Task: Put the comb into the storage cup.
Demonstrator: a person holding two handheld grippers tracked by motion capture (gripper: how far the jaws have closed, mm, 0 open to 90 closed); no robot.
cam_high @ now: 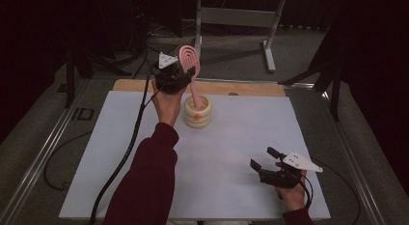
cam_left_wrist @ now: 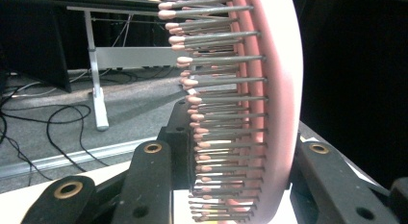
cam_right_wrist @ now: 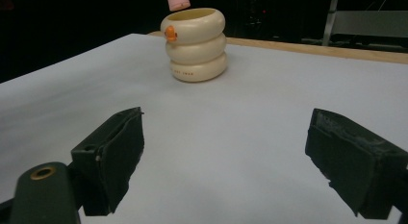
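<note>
Jaws of the left gripper (cam_high: 179, 73) clamp the pink plastic hairbrush (cam_high: 188, 61) by its head, handle down inside the cream ringed holder (cam_high: 197, 112) – upright for storage; the right gripper (cam_high: 266, 157) waits, jaws apart.

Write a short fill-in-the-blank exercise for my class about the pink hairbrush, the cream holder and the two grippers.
1. The left gripper is shut on the ____ of the pink hairbrush.
2. The brush's handle end hangs just above the cream ____.
3. The right gripper has its jaws ____.

Missing words: head; holder; open
</note>
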